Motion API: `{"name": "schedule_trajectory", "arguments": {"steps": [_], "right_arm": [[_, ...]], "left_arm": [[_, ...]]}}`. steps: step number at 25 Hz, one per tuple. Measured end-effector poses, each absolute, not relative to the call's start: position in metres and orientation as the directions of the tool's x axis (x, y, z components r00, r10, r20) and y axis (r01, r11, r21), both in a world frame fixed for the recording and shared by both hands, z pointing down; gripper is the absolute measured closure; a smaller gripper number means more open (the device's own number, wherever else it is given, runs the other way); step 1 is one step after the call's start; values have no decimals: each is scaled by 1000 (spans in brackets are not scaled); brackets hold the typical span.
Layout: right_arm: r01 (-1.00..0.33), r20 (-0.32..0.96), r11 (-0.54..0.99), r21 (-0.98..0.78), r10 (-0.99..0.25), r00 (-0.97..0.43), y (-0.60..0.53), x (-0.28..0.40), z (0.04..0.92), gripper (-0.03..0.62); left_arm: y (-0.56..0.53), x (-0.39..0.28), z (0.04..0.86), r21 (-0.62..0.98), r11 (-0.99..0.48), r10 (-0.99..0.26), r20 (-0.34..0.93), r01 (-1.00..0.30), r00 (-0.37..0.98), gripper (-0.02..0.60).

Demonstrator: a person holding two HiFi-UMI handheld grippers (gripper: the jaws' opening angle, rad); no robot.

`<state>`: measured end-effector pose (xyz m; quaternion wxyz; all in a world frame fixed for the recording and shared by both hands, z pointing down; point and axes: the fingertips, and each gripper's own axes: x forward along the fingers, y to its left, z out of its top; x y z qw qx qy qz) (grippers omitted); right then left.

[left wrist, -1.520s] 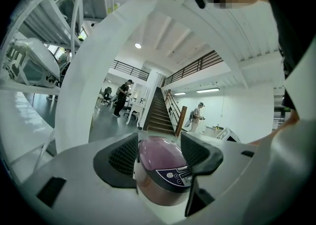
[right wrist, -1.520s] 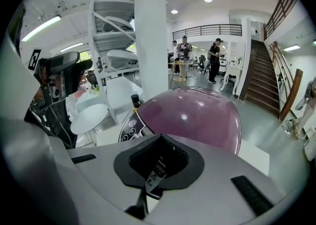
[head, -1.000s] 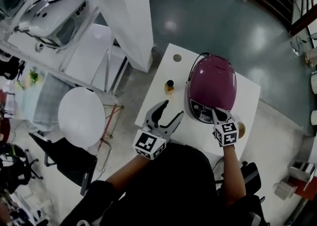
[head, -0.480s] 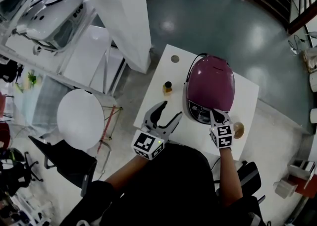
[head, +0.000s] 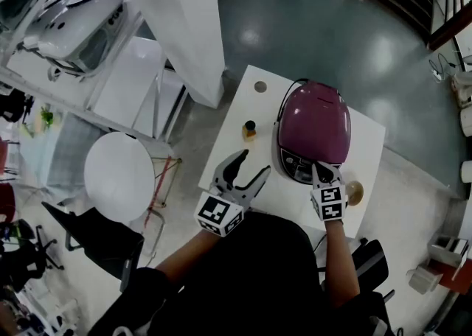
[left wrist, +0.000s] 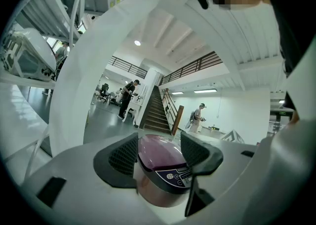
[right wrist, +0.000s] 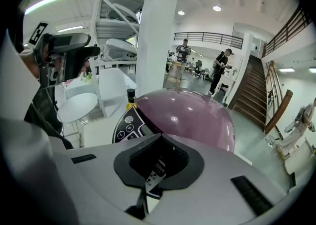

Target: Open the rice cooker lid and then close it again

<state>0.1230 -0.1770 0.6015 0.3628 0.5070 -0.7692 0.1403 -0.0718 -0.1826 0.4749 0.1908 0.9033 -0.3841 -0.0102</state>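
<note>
Right claw [head: 319, 169], slight roll, at cooker [head: 313, 117]

The left claw [left wrist: 159, 153] is held with its two dark jaws spread apart. A purple rice cooker [left wrist: 159, 156] with its lid down is seen through the gap, its control panel [left wrist: 177, 175] turned to the near right. A staircase [left wrist: 155, 114] is seen far behind, a white pillar [left wrist: 91, 86] to the left.

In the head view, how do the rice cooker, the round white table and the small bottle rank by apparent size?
1. rice cooker and round white table: nearly alike; the cooker looks slightly larger, but the table stands lower, farther from the camera.
2. small bottle: clearly the smallest.
</note>
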Motion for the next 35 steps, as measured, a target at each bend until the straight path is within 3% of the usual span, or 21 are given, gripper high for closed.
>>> {"name": "schedule_trajectory", "arguments": {"steps": [35], "right_arm": [[-939, 678, 338, 69, -706, -204, -179, 127, 603, 594]], "left_arm": [[-181, -69, 474, 368, -665, -658, 122, -649, 743, 334]]}}
